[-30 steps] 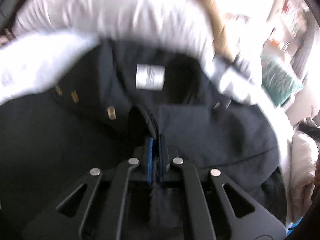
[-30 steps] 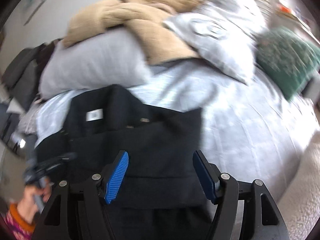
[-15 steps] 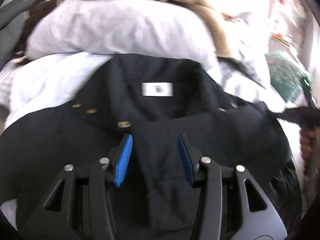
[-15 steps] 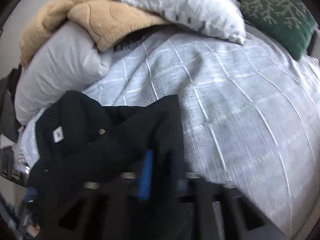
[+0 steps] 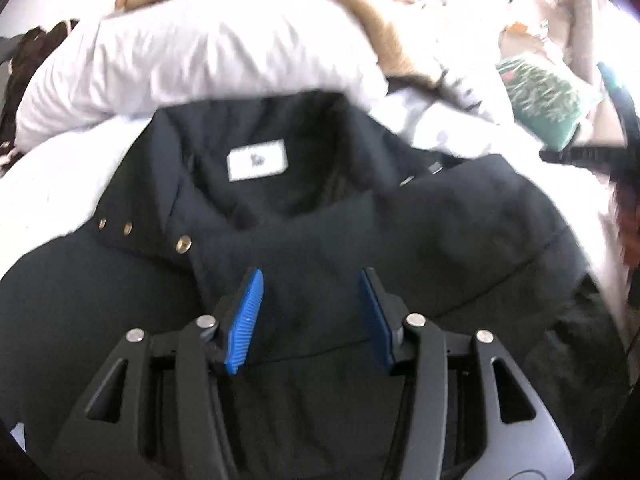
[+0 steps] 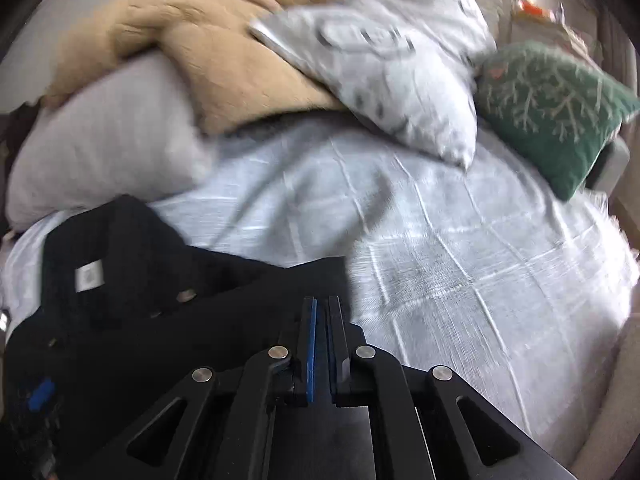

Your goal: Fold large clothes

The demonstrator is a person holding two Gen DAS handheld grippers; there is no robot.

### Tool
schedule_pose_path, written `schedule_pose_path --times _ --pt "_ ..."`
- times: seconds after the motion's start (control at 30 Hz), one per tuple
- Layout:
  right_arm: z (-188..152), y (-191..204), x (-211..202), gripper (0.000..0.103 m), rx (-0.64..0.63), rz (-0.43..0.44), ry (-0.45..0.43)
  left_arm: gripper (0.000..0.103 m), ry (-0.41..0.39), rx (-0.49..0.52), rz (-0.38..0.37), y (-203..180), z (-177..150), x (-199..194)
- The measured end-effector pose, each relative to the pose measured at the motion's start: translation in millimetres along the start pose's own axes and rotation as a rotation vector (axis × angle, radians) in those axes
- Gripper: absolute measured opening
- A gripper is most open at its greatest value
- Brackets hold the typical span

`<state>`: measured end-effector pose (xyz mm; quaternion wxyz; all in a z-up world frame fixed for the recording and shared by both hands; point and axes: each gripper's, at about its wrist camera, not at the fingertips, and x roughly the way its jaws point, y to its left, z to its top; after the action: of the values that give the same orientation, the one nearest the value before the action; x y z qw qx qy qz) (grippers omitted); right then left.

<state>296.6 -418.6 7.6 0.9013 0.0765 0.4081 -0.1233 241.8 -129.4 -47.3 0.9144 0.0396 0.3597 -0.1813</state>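
Note:
A black jacket (image 5: 320,232) with brass snaps and a white neck label (image 5: 257,159) lies on the pale bedspread, collar towards the pillows. My left gripper (image 5: 310,308) is open, its blue pads (image 5: 245,320) over the jacket's chest just below the collar, holding nothing. In the right wrist view the jacket (image 6: 160,312) fills the lower left. My right gripper (image 6: 321,320) is shut at the jacket's right edge; the jaws are together and seem to pinch the black fabric. The right gripper also shows at the right edge of the left wrist view (image 5: 616,136).
A white pillow (image 5: 192,52) lies just beyond the collar. A tan fleece blanket (image 6: 224,60), a grey patterned pillow (image 6: 392,64) and a green cushion (image 6: 552,104) lie at the head of the bed. Bare bedspread (image 6: 460,248) stretches right of the jacket.
My left gripper opened, let go of the jacket front and drew back. My right gripper closed at the jacket's right edge.

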Motion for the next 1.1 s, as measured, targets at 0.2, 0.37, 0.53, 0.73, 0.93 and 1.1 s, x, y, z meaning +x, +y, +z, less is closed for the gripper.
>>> schedule_pose_path --times 0.2,0.37,0.53,0.73,0.93,1.1 --pt "-64.1 19.7 -5.1 0.004 -0.116 0.005 0.085 0.057 0.120 0.024 -0.068 -12.4 -24.2 22.2" --pt "-87.2 2.7 25.5 0.001 -0.059 -0.003 0.136 0.057 0.130 0.002 -0.070 -11.9 -35.8 27.6" --pt "-76.5 16.4 -1.7 0.022 -0.017 0.001 0.159 0.068 0.173 -0.053 -0.070 -2.6 -25.7 -3.5" --pt "-73.4 27.9 -58.2 0.057 0.036 0.044 0.145 0.081 0.198 -0.107 0.021 32.8 -35.7 -70.9" --pt "-72.1 58.4 -105.7 0.078 0.047 0.048 0.137 0.086 0.241 -0.149 0.151 86.5 -52.5 -128.2" --pt "-81.3 89.0 -126.0 0.082 0.023 0.085 0.165 0.093 0.260 -0.240 0.206 137.3 -71.8 -157.9"
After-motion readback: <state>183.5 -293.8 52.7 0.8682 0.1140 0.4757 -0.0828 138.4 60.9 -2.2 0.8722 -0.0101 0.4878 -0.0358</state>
